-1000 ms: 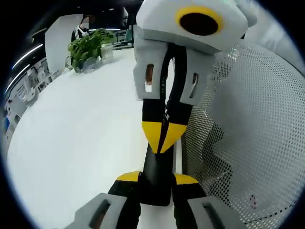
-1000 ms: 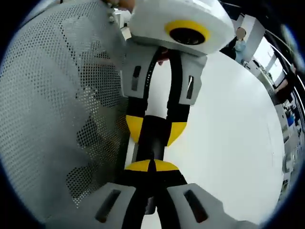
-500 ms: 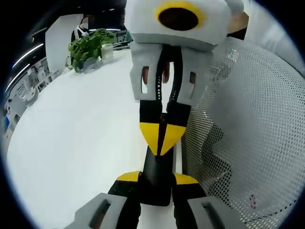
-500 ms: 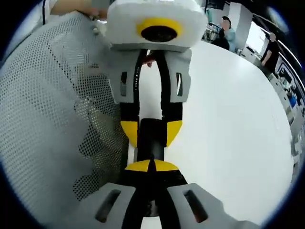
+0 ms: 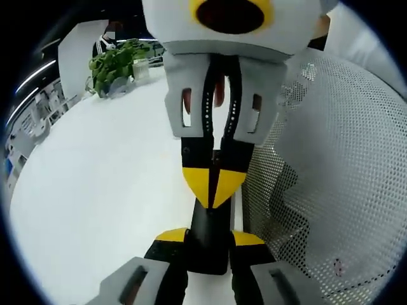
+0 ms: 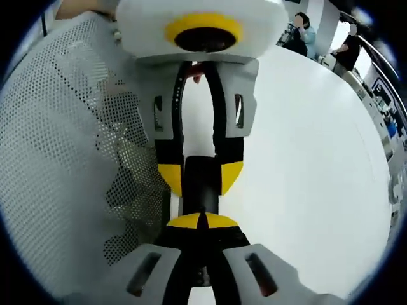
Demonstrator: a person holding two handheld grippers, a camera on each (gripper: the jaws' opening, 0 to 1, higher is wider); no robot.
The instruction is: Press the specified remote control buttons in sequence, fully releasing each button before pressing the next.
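A slim black remote control point(image 5: 208, 253) sits between the yellow pads of my left gripper point(image 5: 210, 236), which is shut on it. My right gripper point(image 5: 213, 188) comes in from above with its yellow tips shut together into a point that rests on the remote's top face. In the right gripper view, the right gripper point(image 6: 202, 221) shows the same closed tip against the remote point(image 6: 202, 192), held by the left gripper point(image 6: 202, 178) opposite. The buttons are hidden under the tips.
A white table point(image 5: 102, 184) lies under the remote. A white perforated mesh surface point(image 5: 331, 178) stands close beside both grippers, also seen as the mesh point(image 6: 70, 146). A green plant point(image 5: 116, 63) stands at the table's far end. People point(image 6: 299, 35) stand in the background.
The right gripper's body has swung nearer and looms larger in the left gripper view, and likewise the left in the right gripper view. The closed tip stays on the remote, which is still held.
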